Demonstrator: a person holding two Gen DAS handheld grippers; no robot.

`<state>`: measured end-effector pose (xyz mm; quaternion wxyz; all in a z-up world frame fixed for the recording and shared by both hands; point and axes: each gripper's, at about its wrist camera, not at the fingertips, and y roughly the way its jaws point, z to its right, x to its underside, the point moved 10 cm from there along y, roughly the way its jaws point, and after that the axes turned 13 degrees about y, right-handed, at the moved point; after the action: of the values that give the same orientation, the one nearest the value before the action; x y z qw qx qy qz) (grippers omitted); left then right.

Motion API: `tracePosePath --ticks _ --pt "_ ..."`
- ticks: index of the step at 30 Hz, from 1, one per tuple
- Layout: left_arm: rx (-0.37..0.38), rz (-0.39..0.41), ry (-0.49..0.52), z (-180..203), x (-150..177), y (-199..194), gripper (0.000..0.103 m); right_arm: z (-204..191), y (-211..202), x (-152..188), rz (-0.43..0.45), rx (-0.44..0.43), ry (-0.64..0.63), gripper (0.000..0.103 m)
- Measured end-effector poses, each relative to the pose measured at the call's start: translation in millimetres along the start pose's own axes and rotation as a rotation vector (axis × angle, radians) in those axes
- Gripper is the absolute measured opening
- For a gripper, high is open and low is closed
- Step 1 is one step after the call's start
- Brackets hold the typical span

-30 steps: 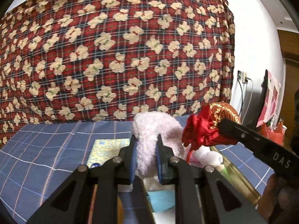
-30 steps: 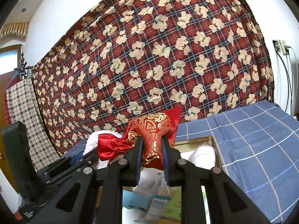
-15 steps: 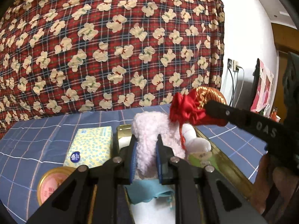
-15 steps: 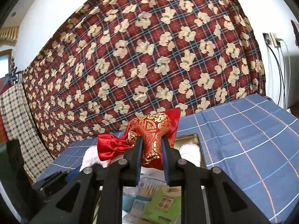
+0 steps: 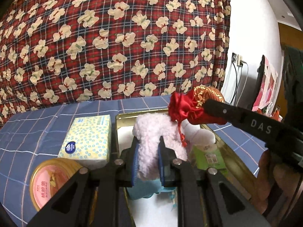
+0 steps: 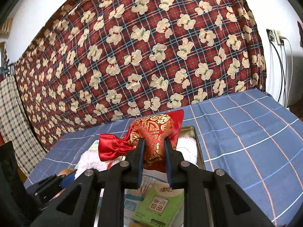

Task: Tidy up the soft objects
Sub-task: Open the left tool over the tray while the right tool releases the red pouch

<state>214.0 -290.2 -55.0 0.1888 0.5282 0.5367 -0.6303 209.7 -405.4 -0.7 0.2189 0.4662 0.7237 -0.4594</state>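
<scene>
Soft pink plush (image 5: 149, 147) is pinched tight in the left gripper (image 5: 147, 162) above the gold tin (image 5: 121, 132); the right gripper (image 6: 154, 162) clamps a red brocade pouch (image 6: 151, 141) just above. Its dangling cord could snag the plush when lowered.

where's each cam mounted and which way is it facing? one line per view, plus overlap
Left wrist: on the left gripper, looking along its fingers at the pink fluffy toy it clamps over the metal tin; a hand shows at right.
Right wrist: on the right gripper, clamping the red brocade pouch.
Shared: pouch, tin, green packet, teddy-print quilt.
</scene>
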Motion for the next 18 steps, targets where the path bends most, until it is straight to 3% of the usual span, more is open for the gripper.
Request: tracePosePath --ticks 6,8,9,10,14,18 --pt "0.008 -0.024 0.005 2 6 4 0.020 1 4 7 -0.027 0.052 -0.045 0.027" --pt "0.002 -0.024 0.002 1 7 3 0.029 2 5 7 -0.029 0.055 -0.040 0.045" --pt "-0.006 -0.017 0.000 0 7 1 0.038 2 5 8 -0.031 0.056 -0.039 0.065" --pt "-0.010 -0.012 0.000 -1 6 0 0.049 3 5 9 -0.034 0.058 -0.035 0.077" --pt "-0.017 0.008 0.013 0 3 -8 0.053 2 -5 3 0.018 0.063 -0.032 0.078" --pt "-0.027 0.028 0.004 -3 0 -18 0.069 3 -11 2 0.030 0.065 -0.029 0.078"
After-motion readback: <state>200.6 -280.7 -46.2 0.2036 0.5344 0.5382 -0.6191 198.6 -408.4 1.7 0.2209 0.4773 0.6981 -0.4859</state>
